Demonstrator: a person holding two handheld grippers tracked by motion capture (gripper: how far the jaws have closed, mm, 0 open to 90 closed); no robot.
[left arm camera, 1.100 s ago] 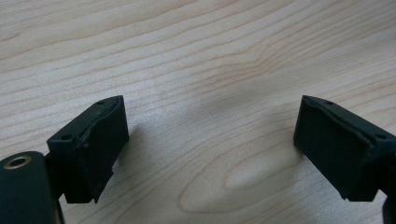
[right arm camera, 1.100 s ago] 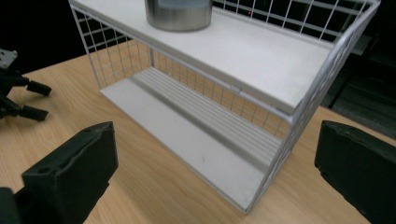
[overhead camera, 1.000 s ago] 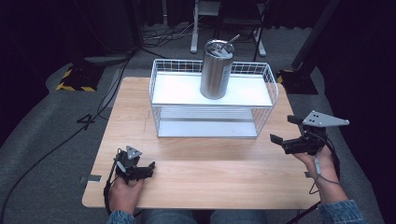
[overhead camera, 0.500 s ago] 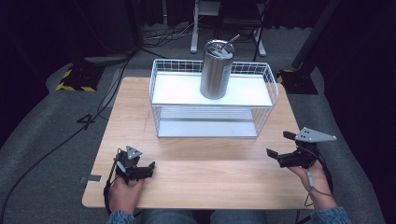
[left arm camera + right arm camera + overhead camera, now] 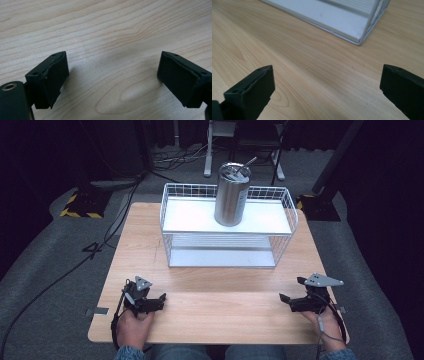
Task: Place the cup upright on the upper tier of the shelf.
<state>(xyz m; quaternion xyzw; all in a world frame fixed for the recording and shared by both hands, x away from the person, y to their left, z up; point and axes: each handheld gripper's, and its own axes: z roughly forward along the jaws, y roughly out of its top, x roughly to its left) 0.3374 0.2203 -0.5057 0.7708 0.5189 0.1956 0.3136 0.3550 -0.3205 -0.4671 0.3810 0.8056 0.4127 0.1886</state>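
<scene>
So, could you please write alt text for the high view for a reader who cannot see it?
A steel tumbler stands upright on the top shelf of a white wire rack at the far side of a wooden table. Near the front edge, a person's hands rest the left tongs and right tongs on the wood, both open and holding nothing.

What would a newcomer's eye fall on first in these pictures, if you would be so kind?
Most likely the tall brushed-steel tumbler with its lid and straw, standing upright on the top shelf of the white wire rack at the far middle of the pale wooden table. Next, the two black grippers low at the near edge: the left gripper and the right gripper, each with its jaws wide apart and nothing between them.
</scene>
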